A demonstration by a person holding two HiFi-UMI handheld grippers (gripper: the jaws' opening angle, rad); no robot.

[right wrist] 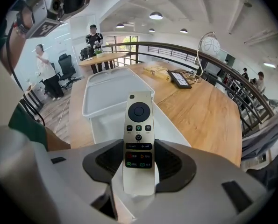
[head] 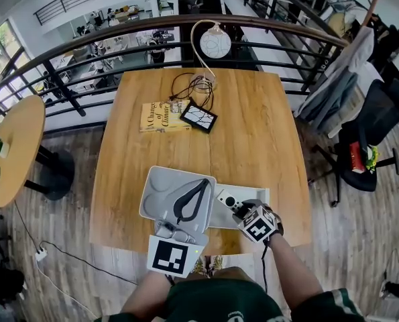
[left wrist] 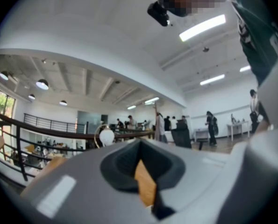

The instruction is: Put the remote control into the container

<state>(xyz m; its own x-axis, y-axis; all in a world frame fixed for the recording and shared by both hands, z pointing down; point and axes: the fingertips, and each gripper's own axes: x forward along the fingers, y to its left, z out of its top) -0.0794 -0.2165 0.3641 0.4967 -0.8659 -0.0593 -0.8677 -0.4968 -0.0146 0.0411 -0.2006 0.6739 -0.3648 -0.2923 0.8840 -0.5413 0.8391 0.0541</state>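
Observation:
A slim pale remote control with a round black pad and coloured buttons sits lengthwise between the dark pads of my right gripper, which is shut on its lower half. In the head view the remote and right gripper hang tilted downward over the white rectangular container near the table's front edge. The container lies open just beyond the remote's tip. My left gripper rests level beside the container's left side; its dark pads meet at the tips with nothing held.
A yellow book, a black-framed tablet with tangled cables and a round white lamp stand at the table's far side. A railing runs behind the table. A round side table is at left, chairs with clothes at right.

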